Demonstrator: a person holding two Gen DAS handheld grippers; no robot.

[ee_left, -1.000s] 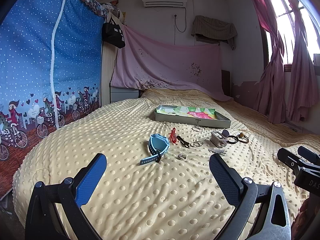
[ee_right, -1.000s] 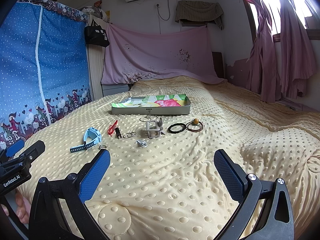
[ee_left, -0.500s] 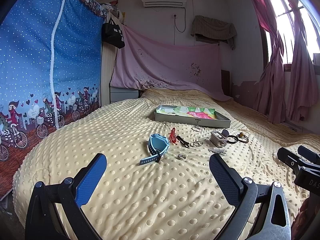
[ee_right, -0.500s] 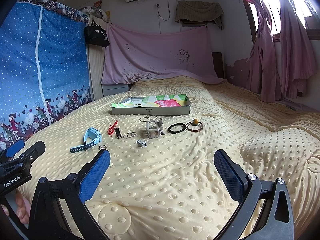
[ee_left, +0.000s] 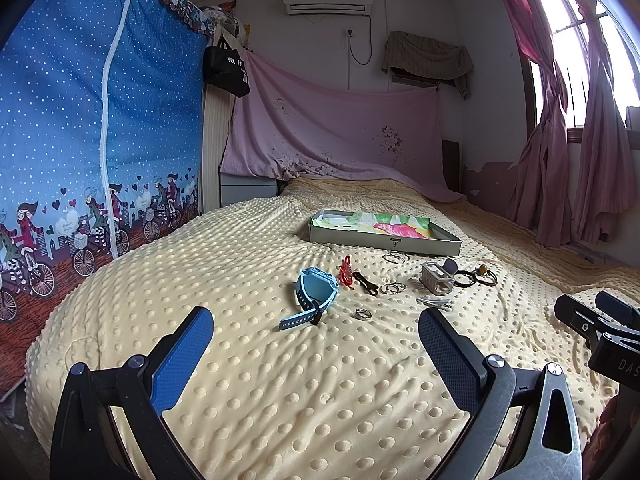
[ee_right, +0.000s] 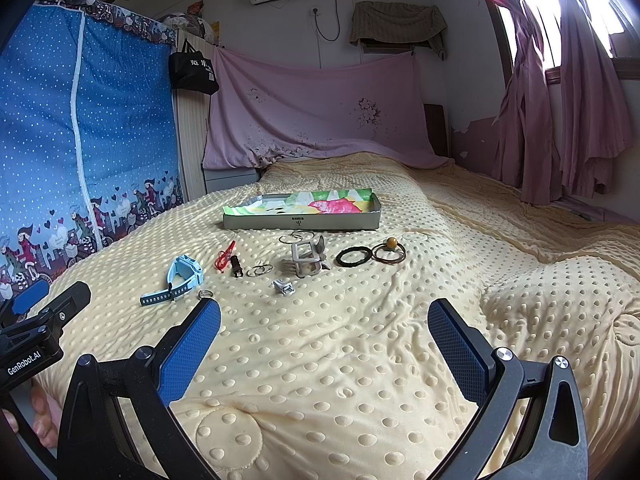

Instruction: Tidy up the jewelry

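Jewelry lies loose on the yellow dotted bedspread: a light blue watch (ee_left: 314,292) (ee_right: 182,276), a red cord (ee_left: 346,276), a small silver ring (ee_left: 363,313) (ee_right: 205,293), thin silver hoops (ee_left: 394,288) (ee_right: 260,270), a grey hair claw (ee_left: 436,278) (ee_right: 306,258), black hair ties (ee_right: 354,257) and a tie with an amber bead (ee_right: 390,246). A shallow grey tray (ee_left: 384,242) (ee_right: 300,222) with colourful lining sits behind them. My left gripper (ee_left: 314,340) and right gripper (ee_right: 324,332) are both open and empty, held short of the items.
A blue dotted wardrobe cover (ee_left: 92,120) stands along the bed's left side. A pink cloth (ee_left: 332,136) hangs at the head wall. Pink curtains (ee_right: 560,100) hang at the right. The bedspread bulges at the near right (ee_right: 560,320).
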